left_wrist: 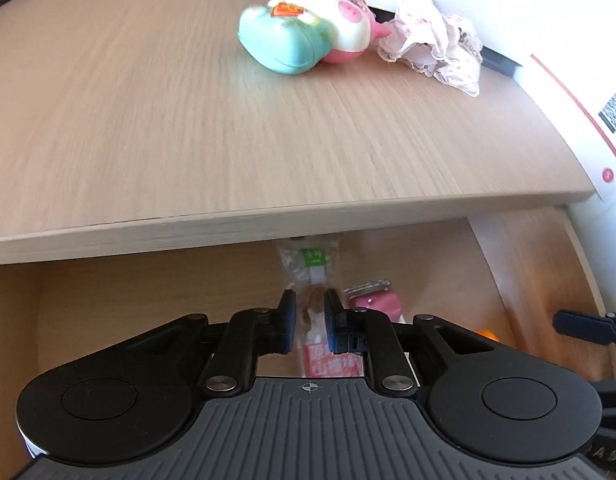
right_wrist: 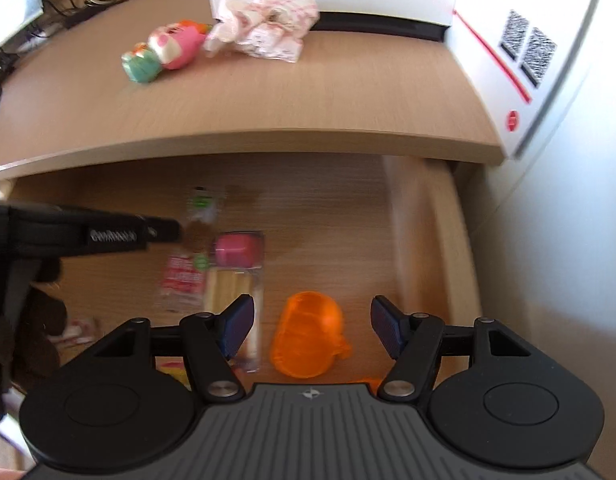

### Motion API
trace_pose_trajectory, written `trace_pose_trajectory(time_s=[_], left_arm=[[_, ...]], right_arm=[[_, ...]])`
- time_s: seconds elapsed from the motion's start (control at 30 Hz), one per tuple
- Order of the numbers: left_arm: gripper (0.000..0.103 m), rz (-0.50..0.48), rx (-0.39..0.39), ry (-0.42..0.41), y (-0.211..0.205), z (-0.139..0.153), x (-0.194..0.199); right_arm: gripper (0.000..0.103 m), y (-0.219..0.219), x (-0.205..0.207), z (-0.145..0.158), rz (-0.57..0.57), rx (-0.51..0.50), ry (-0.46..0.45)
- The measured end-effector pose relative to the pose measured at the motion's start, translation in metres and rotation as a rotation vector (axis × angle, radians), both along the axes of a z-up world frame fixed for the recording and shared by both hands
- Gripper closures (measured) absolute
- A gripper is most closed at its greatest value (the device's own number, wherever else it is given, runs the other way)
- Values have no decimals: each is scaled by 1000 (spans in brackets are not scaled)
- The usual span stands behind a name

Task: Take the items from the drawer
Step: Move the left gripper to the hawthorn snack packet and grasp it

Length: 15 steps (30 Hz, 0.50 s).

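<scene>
The left gripper (left_wrist: 310, 322) has its fingers nearly together on a clear snack packet (left_wrist: 314, 308), pinching only thin film, so the packet could slide free or tear as it rises. It could also snag on the worktop (left_wrist: 228, 140) edge, which overhangs the open drawer (right_wrist: 440, 240) just ahead. The right gripper (right_wrist: 312, 330) hovers with fingers wide apart and empty above an orange cup (right_wrist: 308, 336) on the drawer floor. The drawer's right wall stands near it, and a pink box (right_wrist: 238, 250) and biscuit pack (right_wrist: 228, 284) crowd the left.
</scene>
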<state>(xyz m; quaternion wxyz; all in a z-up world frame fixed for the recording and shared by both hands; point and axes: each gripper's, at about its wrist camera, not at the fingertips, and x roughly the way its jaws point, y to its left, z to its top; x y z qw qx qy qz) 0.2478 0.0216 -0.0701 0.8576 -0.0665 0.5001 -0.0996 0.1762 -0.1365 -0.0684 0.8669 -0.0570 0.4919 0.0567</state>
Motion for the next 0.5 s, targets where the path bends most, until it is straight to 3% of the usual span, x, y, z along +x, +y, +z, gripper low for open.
trace_pose_trajectory(time_s=[0.37,0.5], left_arm=[[83,-95,64,15,-18,3,2],[82,-84,-2,25,-19,5,7]], right_arm=[[38,-1,-2,-10,-15,32,-41],[38,2,-2,-10,-13,37,-46]])
